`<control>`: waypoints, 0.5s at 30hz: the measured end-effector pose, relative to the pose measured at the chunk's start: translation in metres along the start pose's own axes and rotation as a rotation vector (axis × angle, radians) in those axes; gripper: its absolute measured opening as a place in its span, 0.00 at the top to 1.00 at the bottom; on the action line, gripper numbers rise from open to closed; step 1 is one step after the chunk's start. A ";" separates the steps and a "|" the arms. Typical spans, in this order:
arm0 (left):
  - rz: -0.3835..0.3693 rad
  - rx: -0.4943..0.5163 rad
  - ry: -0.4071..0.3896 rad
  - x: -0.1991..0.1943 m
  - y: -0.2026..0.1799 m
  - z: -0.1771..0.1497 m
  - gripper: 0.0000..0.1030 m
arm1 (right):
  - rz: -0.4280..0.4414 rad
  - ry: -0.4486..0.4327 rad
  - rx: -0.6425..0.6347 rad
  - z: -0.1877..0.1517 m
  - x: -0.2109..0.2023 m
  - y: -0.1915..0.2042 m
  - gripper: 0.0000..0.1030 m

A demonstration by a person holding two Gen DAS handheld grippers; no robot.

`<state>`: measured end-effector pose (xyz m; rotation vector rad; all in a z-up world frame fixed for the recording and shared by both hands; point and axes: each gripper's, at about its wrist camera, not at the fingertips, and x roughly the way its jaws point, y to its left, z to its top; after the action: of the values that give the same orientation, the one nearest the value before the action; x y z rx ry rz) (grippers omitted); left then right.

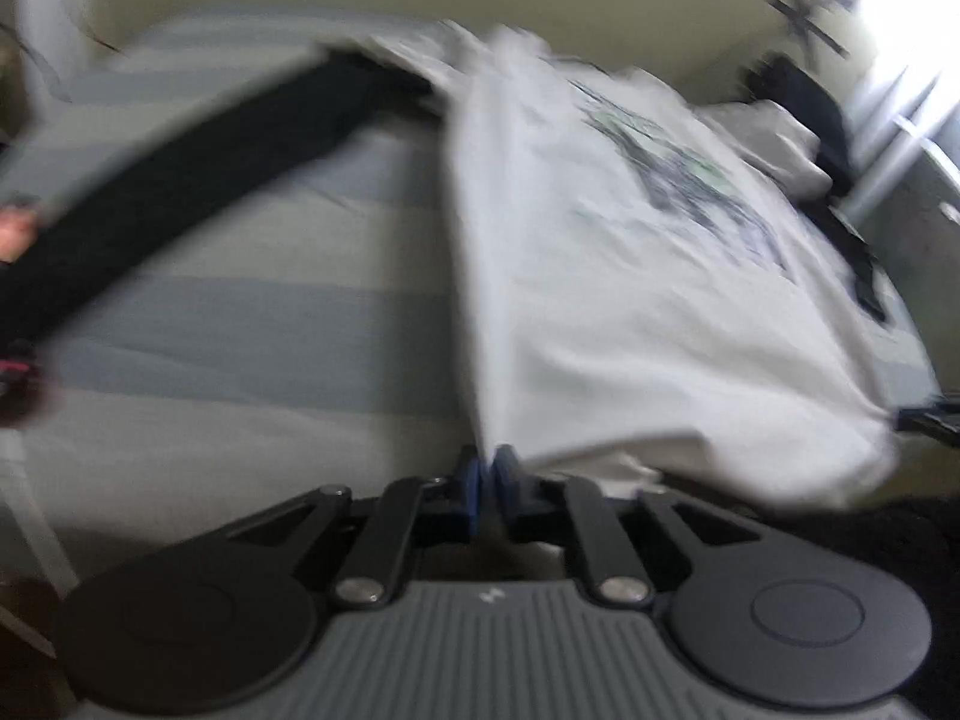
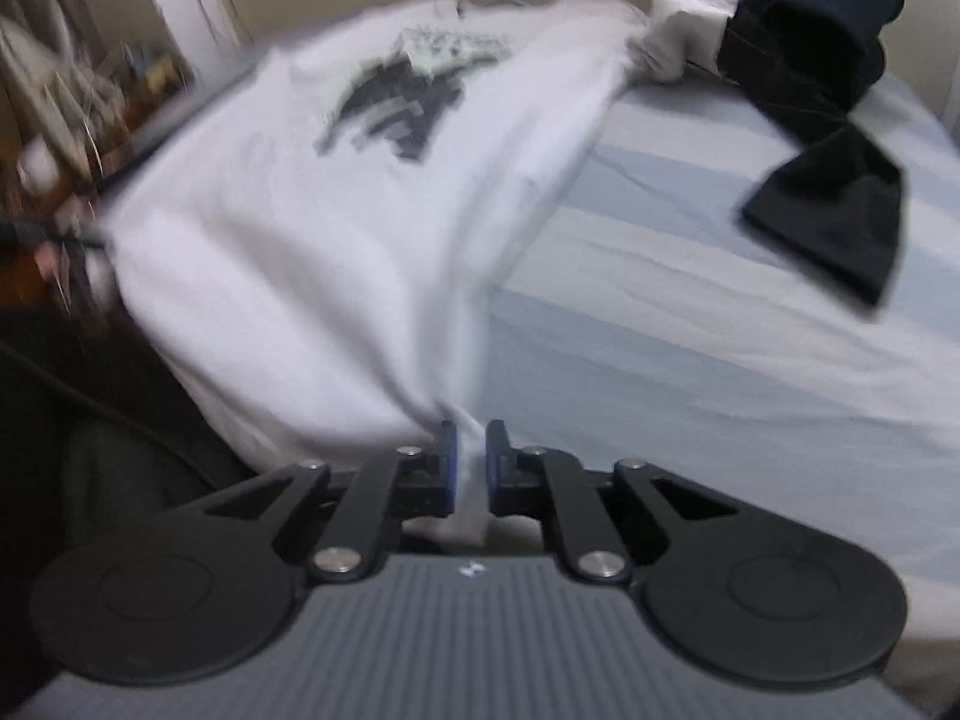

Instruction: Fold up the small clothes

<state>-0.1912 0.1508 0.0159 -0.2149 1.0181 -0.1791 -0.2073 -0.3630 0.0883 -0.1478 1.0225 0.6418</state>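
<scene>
Nearest, the left gripper (image 1: 487,483) has its blue-padded jaws pressed together on a corner of the white T-shirt (image 1: 630,276), while the right gripper (image 2: 469,468) pinches a bunched fold of the same shirt's hem between its jaws. The shirt stretches away from both grippers, lifted at the held edge and draped toward the bed (image 2: 690,324), whose sheet (image 1: 252,312) is banded in pale blue and white. The fabric is plain white, softly creased, with a dark printed graphic (image 2: 399,105) touched with green on the upward face; blur hides its detail. Beyond, in the left wrist view, a long black strip of cloth (image 1: 180,168) crosses the sheet. Farther off, in the right wrist view, dark garments (image 2: 828,216) lie near the bed's far corner beside a folded white piece (image 2: 696,12).
</scene>
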 end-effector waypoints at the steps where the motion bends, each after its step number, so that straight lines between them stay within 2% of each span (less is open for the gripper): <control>1: 0.033 -0.045 -0.053 -0.012 0.011 0.005 0.78 | -0.033 -0.023 -0.006 0.005 -0.006 -0.003 0.75; 2: 0.052 -0.107 -0.101 -0.021 0.024 0.010 0.55 | -0.046 -0.079 0.005 0.013 -0.014 -0.007 0.63; 4: 0.057 -0.256 -0.189 -0.031 0.051 0.019 0.33 | 0.023 -0.206 0.033 0.028 -0.023 -0.014 0.52; 5: 0.051 -0.324 -0.211 -0.030 0.062 0.024 0.22 | 0.075 -0.266 0.039 0.038 -0.022 -0.012 0.49; 7: 0.043 -0.508 -0.215 -0.016 0.088 0.030 0.16 | 0.164 -0.333 0.009 0.062 -0.007 -0.002 0.47; 9: -0.010 -0.697 -0.191 0.004 0.112 0.028 0.16 | 0.214 -0.358 -0.048 0.088 0.016 0.018 0.47; 10: -0.036 -0.746 -0.235 0.005 0.117 0.026 0.12 | 0.246 -0.364 -0.078 0.101 0.030 0.030 0.47; 12: -0.017 -0.810 -0.289 0.003 0.121 0.027 0.12 | 0.325 -0.365 -0.129 0.120 0.055 0.051 0.47; 15: -0.011 -0.920 -0.371 0.005 0.131 0.024 0.12 | 0.401 -0.351 -0.188 0.138 0.080 0.073 0.47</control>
<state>-0.1622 0.2787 -0.0101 -1.0496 0.6663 0.3278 -0.1165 -0.2139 0.1074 0.0095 0.6525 1.0880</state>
